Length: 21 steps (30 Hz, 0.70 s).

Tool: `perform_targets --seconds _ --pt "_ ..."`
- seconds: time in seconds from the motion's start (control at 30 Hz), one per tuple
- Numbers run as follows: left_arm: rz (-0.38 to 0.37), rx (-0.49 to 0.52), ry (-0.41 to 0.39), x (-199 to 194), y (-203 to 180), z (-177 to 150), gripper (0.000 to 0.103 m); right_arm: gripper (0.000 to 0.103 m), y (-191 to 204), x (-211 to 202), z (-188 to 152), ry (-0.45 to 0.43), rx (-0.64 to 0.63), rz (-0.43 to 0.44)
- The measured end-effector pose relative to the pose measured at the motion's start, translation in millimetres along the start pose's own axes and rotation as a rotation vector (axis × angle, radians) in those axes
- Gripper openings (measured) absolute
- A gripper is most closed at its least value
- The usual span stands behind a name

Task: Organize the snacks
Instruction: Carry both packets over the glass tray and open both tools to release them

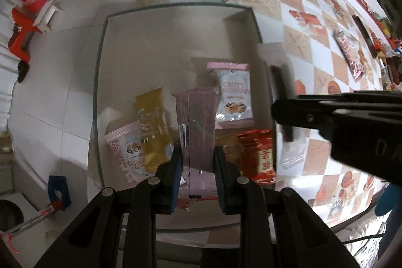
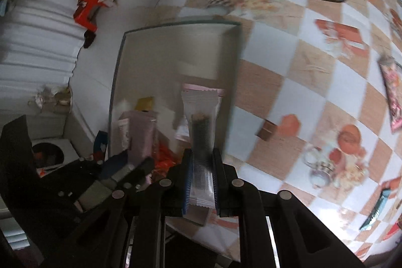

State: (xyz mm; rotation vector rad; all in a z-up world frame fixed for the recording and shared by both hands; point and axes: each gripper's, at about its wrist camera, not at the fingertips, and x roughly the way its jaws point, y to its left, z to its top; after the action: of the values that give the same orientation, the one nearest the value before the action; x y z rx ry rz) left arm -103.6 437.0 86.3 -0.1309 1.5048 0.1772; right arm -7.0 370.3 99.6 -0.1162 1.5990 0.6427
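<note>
My left hand-held gripper [image 1: 196,168] is clamped on a long mauve foil snack packet [image 1: 196,127], holding it over the shallow grey rectangular box [image 1: 100,62]. Left of its fingers lie a pink-and-white cookie packet [image 1: 127,153] and a yellow wrapper [image 1: 153,129]; ahead to the right sits another pink-and-white cookie packet [image 1: 235,97], and just right a red packet [image 1: 261,155]. My right hand-held gripper [image 2: 202,173] grips a clear plastic packet with a dark bar inside [image 2: 201,132], above the box's right edge beside the checkered tabletop [image 2: 301,67].
</note>
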Motion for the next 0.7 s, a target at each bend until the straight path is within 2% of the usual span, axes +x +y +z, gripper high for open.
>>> perform_targets --seconds 0.1,0.17,0.2,0.23,0.3,0.37,0.4,0.53,0.6,0.63,0.7 --pt "-0.003 0.009 0.007 5 2 -2 0.030 0.015 6 14 3 0.032 -0.003 0.006" --pt "-0.011 0.013 0.008 6 2 -4 0.046 0.015 10 21 4 0.048 -0.006 -0.007" --pt "-0.014 0.011 0.002 6 2 -5 0.067 0.015 11 23 4 0.054 -0.006 -0.010" --pt "-0.008 0.006 -0.020 3 3 -6 0.082 0.016 13 27 6 0.062 -0.004 -0.013" --pt "0.004 0.001 -0.052 -2 3 -8 0.085 0.029 15 31 7 0.071 0.001 -0.022" --pt "0.003 -0.001 -0.032 -1 2 -7 0.085 0.065 17 29 6 0.054 -0.002 -0.040" --pt "0.008 -0.005 -0.020 1 3 -7 0.086 0.069 17 27 6 0.044 -0.004 -0.049" --pt "0.037 -0.001 -0.037 -1 3 -6 0.089 0.070 17 23 3 0.043 0.001 -0.068" --pt "0.030 -0.024 -0.064 -8 7 -6 0.090 0.084 17 18 1 0.028 -0.001 -0.099" --pt "0.034 -0.031 -0.066 -10 9 -6 0.090 0.099 17 16 1 0.016 -0.005 -0.120" --pt "0.051 -0.051 -0.047 -12 11 -4 0.090 0.103 16 11 -1 -0.006 -0.015 -0.142"
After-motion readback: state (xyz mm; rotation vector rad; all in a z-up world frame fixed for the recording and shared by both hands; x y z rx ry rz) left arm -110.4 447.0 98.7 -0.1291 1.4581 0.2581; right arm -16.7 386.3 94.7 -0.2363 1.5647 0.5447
